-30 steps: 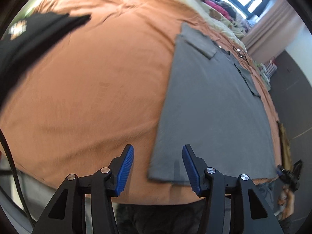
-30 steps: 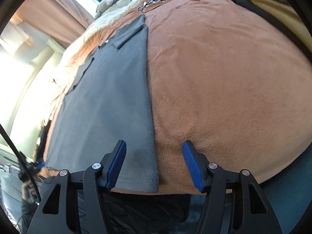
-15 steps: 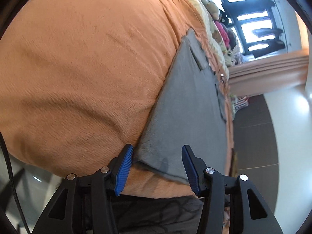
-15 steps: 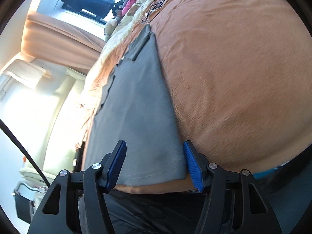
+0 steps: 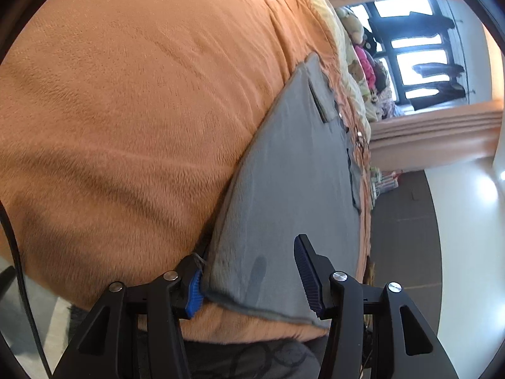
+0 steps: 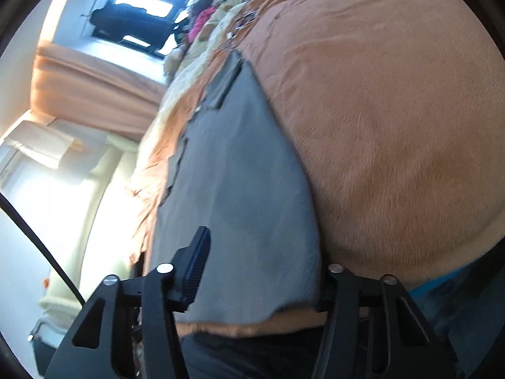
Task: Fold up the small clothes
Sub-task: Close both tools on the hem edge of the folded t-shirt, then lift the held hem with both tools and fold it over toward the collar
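A bed covered by an orange blanket (image 5: 132,120) fills both views. A gray garment (image 5: 284,195) lies flat on it, its hem along the near edge, likely smoothed out ready for folding. The left gripper (image 5: 249,279) straddles one near corner of the garment, one finger tucked under the cloth's side edge, the other above; its jaws stand about half open, not yet pinching. The right gripper (image 6: 262,271) straddles the other corner, jaws closing with the cloth between them, seemingly to lift the hem.
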Tool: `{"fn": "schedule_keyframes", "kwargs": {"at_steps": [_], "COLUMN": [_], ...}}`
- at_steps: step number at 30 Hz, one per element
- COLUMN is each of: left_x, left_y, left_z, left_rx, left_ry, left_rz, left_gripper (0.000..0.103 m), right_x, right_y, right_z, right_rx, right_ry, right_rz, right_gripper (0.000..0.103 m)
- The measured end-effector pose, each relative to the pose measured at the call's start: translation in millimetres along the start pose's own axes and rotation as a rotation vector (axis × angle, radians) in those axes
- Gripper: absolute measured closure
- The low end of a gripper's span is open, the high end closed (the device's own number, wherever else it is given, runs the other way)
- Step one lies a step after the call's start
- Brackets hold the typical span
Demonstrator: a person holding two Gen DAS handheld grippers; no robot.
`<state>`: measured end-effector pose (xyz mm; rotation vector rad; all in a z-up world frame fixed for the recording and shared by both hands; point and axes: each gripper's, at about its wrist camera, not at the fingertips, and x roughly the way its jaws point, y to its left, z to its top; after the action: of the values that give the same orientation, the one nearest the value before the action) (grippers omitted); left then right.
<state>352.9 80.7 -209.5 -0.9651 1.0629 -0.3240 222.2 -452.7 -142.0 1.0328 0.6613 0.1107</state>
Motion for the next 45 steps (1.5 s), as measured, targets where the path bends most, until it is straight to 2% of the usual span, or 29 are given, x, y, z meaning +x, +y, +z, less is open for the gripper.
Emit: {"fn": "schedule_keyframes", "kwargs": {"at_steps": [1, 2, 4, 5, 6, 10, 16, 24, 38, 45], "left_x": [1.6, 3.4, 7.3, 8.4, 8.8, -4.4, -27.1, -61.9, -142.7, -192.6], "left_y": [-1.7, -4.1, -6.8, -5.7, -3.9, -2.9, -9.6, -30.2, -59.2, -69.3], "left_z": [0.1, 0.3, 1.5, 2.3, 3.1, 3.2, 2.3, -5.8, -39.5, -58.6], "left_rx": [0.001, 0.004, -0.003, -0.012, -0.025, -0.017, -0.024, -0.01, -0.018, -0.007], "left_ry": [-0.007, -0.014, -0.022, -0.02, -0.019, -0.061, -0.093, -0.138, -0.21, -0.263], "left_rz": [0.013, 0.033, 0.088, 0.105, 0.113, 0.103, 0.034, -0.066, -0.178, -0.232], "left_gripper": [0.053, 0.06, 0.078, 0.095, 0.098, 0.099, 0.1, 0.1, 0.1, 0.1], "right_x": [2.8, 5.9, 7.4, 5.4, 2.3, -9.4, -25.9, -56.3, -99.7, -128.0], "right_y": [-0.6, -1.6, -3.4, -3.6, -0.7, 14.8, 38.7, 48.6, 60.5, 73.9], "right_z": [0.6, 1.8, 4.9, 6.3, 6.8, 6.5, -7.8, -16.2, -32.9, -38.8], "right_rx": [0.012, 0.022, 0.04, 0.045, 0.042, 0.02, -0.024, -0.079, -0.125, -0.182], "right_ry": [0.002, 0.003, -0.001, -0.012, -0.025, -0.062, -0.087, -0.12, -0.14, -0.169], "right_rz": [-0.011, -0.024, -0.048, -0.048, -0.048, -0.028, 0.001, 0.062, 0.135, 0.213], "right_gripper": [0.071, 0.082, 0.098, 0.103, 0.103, 0.103, 0.103, 0.103, 0.103, 0.103]}}
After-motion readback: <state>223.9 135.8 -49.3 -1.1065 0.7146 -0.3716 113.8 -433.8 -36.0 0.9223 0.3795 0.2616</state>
